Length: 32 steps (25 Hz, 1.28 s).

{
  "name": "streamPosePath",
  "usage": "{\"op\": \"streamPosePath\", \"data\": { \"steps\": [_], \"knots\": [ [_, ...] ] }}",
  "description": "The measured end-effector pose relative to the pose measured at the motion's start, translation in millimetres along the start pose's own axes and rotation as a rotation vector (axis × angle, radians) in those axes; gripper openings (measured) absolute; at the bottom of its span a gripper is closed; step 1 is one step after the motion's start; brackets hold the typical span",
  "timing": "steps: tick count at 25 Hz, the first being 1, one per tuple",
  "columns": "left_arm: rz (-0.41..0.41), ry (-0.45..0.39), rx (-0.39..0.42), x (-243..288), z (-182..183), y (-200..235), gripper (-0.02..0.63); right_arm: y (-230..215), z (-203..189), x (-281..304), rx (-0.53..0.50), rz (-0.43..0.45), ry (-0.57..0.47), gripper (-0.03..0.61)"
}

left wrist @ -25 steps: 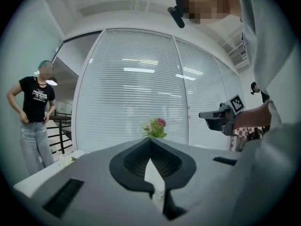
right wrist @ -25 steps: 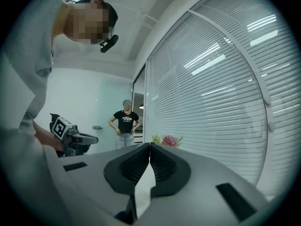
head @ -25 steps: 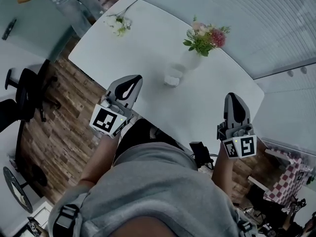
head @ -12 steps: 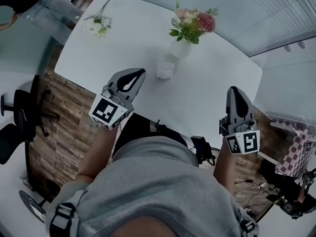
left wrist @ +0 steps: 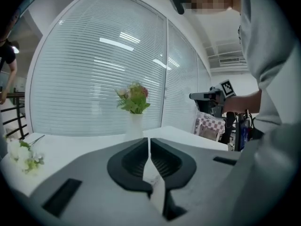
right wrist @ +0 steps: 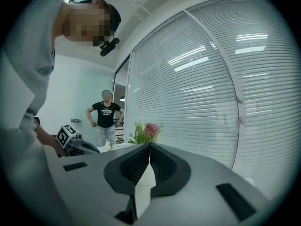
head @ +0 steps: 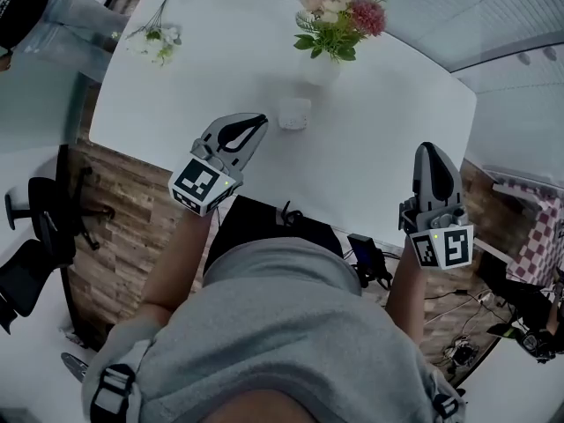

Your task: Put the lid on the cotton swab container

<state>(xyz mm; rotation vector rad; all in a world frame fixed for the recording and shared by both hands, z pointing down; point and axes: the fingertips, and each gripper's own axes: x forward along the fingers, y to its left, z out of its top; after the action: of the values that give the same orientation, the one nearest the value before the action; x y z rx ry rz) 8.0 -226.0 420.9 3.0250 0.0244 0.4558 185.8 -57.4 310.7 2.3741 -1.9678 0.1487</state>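
The cotton swab container (head: 293,113) is a small white box on the white table (head: 379,139), just in front of the flower vase (head: 322,65). I cannot make out its lid apart from it. My left gripper (head: 257,122) hovers shut and empty over the table's near edge, a little left of the container. My right gripper (head: 429,150) is also shut and empty, over the table's near right part, far from the container. In the left gripper view the jaws (left wrist: 149,139) meet with nothing between them, pointing at the vase (left wrist: 135,126). The right gripper view shows closed jaws (right wrist: 149,145).
A loose bunch of white flowers (head: 150,38) lies at the table's far left. A person (right wrist: 106,114) stands beyond the table's left end. An office chair (head: 44,223) stands on the wood floor to the left. Blinds cover the curved window wall (left wrist: 94,79) behind the table.
My left gripper has moved forward and down, closer to the container. The right gripper has shifted only slightly. Both stayed shut.
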Motion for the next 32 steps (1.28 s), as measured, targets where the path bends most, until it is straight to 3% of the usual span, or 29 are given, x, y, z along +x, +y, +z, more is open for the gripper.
{"op": "streamPosePath", "data": {
  "steps": [6,9,14,16,18,23,32],
  "knots": [
    [-0.052,0.072,-0.031,20.9,-29.7,3.5,0.032,-10.3,-10.3,-2.1,0.025,-0.053,0.021,0.026],
    [-0.114,0.108,-0.128,36.7,-46.3,-0.1,0.145,-13.3,-20.7,-3.7,0.043,-0.064,0.039,0.026],
    [-0.137,0.204,-0.127,56.1,-78.8,0.0,0.214,-14.7,-37.2,-4.3,0.08,-0.077,0.056,0.026],
    [-0.123,0.232,-0.134,62.3,-92.1,3.7,0.27,-13.1,-42.1,-4.3,0.09,-0.072,0.062,0.026],
    [-0.124,0.252,-0.113,68.2,-102.0,5.2,0.302,-9.5,-45.8,-4.4,0.092,-0.061,0.07,0.026],
    [-0.179,0.285,0.002,84.1,-119.5,-0.8,0.304,-13.2,-52.2,-13.6,0.099,-0.075,0.084,0.026],
    [-0.234,0.301,0.067,103.8,-136.3,-11.2,0.302,-20.7,-56.1,-23.3,0.1,-0.1,0.097,0.026]
  ]
}}
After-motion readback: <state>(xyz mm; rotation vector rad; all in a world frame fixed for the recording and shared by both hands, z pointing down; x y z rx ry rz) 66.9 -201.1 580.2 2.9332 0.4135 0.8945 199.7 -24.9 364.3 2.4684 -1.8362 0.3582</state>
